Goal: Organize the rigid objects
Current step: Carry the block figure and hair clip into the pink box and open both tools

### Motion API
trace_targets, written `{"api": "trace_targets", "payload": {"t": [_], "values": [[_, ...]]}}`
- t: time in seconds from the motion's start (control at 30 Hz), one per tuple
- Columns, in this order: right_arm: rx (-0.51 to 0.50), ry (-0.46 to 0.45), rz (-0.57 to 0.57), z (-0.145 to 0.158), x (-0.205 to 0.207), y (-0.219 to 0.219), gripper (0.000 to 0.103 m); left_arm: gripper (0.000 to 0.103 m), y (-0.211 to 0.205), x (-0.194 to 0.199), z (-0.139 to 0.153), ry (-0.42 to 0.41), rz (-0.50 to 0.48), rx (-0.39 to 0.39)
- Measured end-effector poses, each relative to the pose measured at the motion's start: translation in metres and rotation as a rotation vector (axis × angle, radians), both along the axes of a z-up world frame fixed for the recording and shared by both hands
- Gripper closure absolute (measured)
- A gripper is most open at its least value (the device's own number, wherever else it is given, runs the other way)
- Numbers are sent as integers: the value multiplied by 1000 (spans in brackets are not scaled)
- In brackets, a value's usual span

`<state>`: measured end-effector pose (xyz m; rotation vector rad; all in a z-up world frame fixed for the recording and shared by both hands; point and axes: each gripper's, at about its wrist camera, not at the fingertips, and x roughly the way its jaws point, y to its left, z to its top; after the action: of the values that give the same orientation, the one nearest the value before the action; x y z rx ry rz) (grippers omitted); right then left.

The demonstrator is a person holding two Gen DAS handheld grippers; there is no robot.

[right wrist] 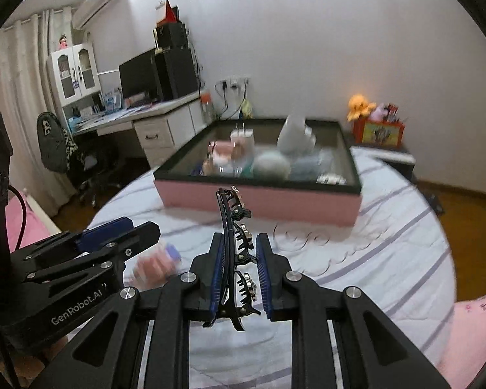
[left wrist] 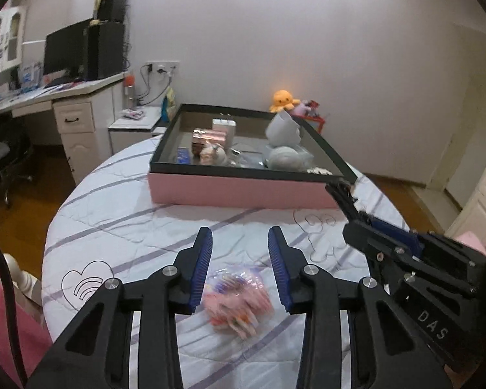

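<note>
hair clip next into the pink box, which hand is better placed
Right, probably. The right gripper is already shut on the hair clip, which points toward the pink box. The left gripper holds nothing, its jaws apart above the small packet.

Left wrist cam: I look forward and down along left gripper (left wrist: 239, 236) fingers, close over striped bedsheet (left wrist: 120, 207), facing pink box (left wrist: 239, 191) and far wall. Right gripper (left wrist: 337, 188) enters at my right edge.

Right wrist cam: same heading, similar closeness, set further right; left gripper (right wrist: 145, 227) shows at left.

Shared: box, sheet, desk (right wrist: 152, 110) far left, orange plush (right wrist: 359, 105) far right.
</note>
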<state>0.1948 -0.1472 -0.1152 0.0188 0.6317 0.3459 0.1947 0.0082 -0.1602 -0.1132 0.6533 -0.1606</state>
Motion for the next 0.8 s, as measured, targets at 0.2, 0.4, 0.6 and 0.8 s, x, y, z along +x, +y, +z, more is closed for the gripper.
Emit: {"api": "trace_targets", "payload": {"t": [0.2, 0.4, 0.6, 0.8], "values": [[3, 45, -20, -13, 1, -7, 83, 52, 10, -4, -29, 98, 6, -34], [16, 71, -9, -22, -1, -9, 83, 32, 4, -11, -36, 107, -32, -27], [17, 94, -7, -32, -2, -10, 83, 36, -7, 10, -58, 223, -32, -15], [16, 103, -15, -36, -4, -14, 83, 48, -10, 9, -52, 192, -35, -9]]}}
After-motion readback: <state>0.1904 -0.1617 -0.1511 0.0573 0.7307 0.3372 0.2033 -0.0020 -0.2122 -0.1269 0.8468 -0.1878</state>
